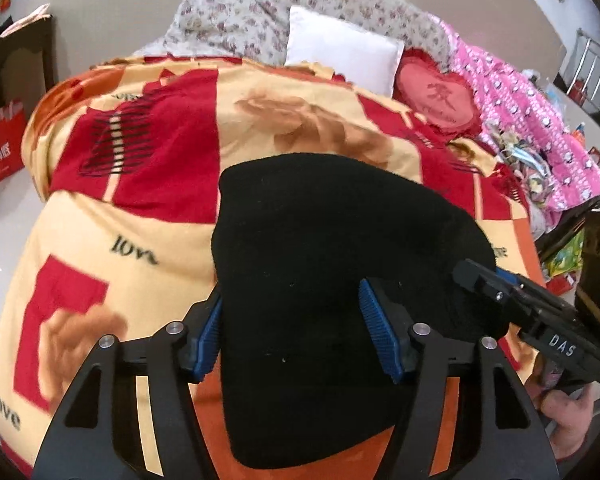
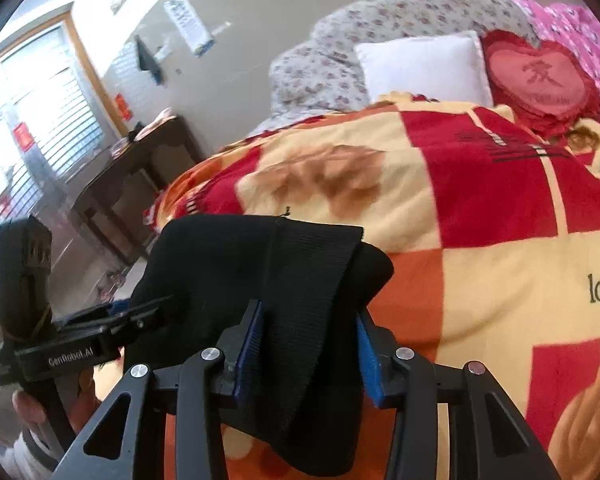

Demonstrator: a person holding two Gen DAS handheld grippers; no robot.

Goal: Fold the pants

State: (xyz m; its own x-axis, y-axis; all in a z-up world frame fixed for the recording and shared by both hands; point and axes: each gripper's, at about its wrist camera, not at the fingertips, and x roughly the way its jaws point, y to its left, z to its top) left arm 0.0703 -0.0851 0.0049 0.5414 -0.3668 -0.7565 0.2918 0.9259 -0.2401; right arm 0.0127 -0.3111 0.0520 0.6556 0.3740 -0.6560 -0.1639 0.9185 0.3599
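1. Pants [image 1: 340,264], black and already gathered into a compact bundle, lie on the near part of the bed, close in front of both grippers; that puts the cloth within easy reach for the next fold.
2. Around the bundle's near end stands the left gripper [image 1: 290,334], its blue pads [image 1: 372,320] set one on each side of the fabric. The jaws are parted wide, and I cannot tell whether the pads press on the cloth or only flank it.
3. Just beside it, at the bundle's other edge, the right gripper [image 2: 308,340] straddles the ribbed waistband [image 2: 304,280], which runs up between its pads. The gap is narrower here, yet contact is hidden by the black cloth, so a grip cannot be confirmed.
4. My judgement: two tools at opposite edges keep the layers aligned, so the stack would not skew when pressed or lifted.
5. Under everything, the red and yellow blanket [image 1: 148,240] gives a broad, soft surface; it may drag on the fabric if the bundle is slid.
6. Farther off, a white pillow [image 1: 340,52] and a red heart cushion [image 1: 436,100] sit at the bed's head, well apart from the work, with a floral quilt [image 1: 228,20] behind.
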